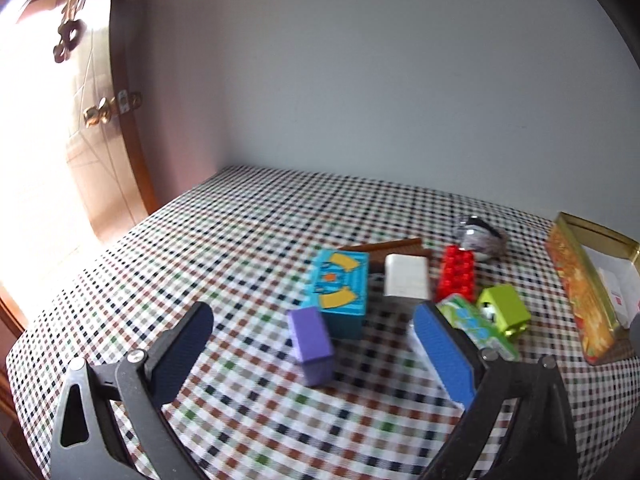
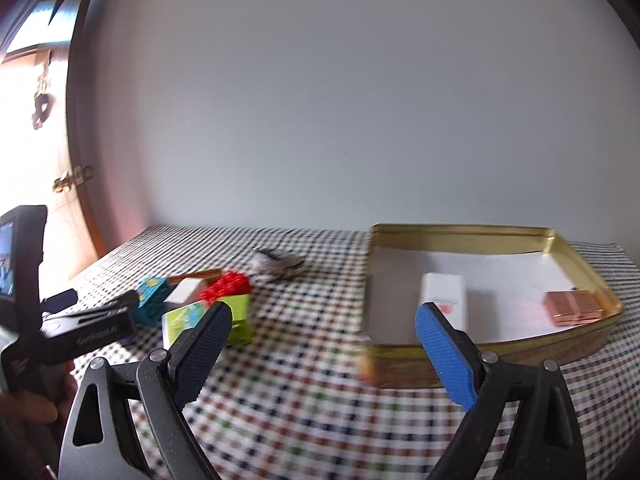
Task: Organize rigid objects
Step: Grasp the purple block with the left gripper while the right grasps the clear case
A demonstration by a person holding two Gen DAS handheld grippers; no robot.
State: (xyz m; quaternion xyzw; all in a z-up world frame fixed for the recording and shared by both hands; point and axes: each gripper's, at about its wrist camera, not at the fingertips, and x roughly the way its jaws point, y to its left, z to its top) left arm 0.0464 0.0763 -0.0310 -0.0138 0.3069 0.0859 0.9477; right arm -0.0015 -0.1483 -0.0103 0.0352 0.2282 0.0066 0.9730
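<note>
Seemingly, purple block (image 1: pixel 311 345) lies lengthwise between spread left tongs (image 1: pixel 316 340).

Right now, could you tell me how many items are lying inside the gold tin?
2: a white box near the tin's front-left, and a copper-coloured block by its right wall. Nothing else shows.

My left gripper (image 1: pixel 314 328): jaws spread wide, nothing between the pads, tilted downward. My right gripper (image 2: pixel 324 320): jaws likewise wide apart and empty, angled gently downward. In the right wrist view my left hand (image 2: pixel 28 400) grips the left gripper's handle at far left.
</note>
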